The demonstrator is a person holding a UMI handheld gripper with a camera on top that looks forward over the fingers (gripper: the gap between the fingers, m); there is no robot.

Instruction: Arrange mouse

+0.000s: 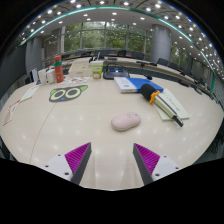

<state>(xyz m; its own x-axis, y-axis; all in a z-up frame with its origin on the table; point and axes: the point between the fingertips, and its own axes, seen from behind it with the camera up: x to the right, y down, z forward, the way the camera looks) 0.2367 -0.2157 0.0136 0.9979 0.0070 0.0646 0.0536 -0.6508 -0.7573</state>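
Observation:
A pale pinkish-white mouse point(126, 121) lies on the light table point(60, 130), a short way beyond my fingers and slightly right of the middle between them. My gripper point(112, 160) is open and empty, with its two magenta pads point(77, 156) spread wide apart low over the table. Nothing stands between the fingers.
A mat with an owl-eye pattern point(68, 93) lies at the far left. A blue book point(131, 84) with a yellow and black tool point(150, 92) and a white sheet point(170, 103) lie at the far right. Bottles and boxes point(58, 70) stand at the back left.

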